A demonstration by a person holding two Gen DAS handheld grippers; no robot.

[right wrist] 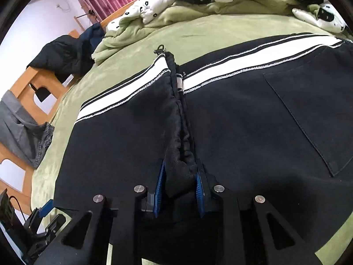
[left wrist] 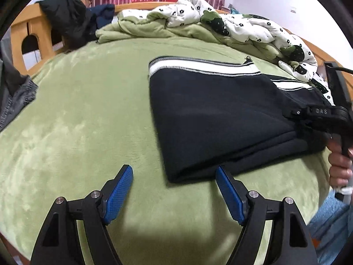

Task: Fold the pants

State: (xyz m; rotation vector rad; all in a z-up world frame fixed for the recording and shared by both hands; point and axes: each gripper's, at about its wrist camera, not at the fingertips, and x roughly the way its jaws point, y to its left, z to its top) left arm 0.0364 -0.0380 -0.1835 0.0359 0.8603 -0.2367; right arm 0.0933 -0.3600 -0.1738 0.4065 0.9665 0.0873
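Observation:
Black pants [left wrist: 216,112] with white side stripes lie folded over on the green bed [left wrist: 88,114]. My left gripper [left wrist: 174,176] is open and empty, just in front of the pants' near folded corner. My right gripper [right wrist: 179,172] is shut on a bunched black edge of the pants [right wrist: 242,121], the cuff end that lies over the seat part with its back pocket [right wrist: 308,114]. In the left wrist view the right gripper [left wrist: 313,119] shows at the pants' right edge, held by a hand.
A crumpled white and green quilt [left wrist: 220,24] lies along the far side of the bed. A black jacket [left wrist: 66,22] hangs on the wooden bed frame [left wrist: 33,35]. A grey garment [left wrist: 15,95] lies at the left edge.

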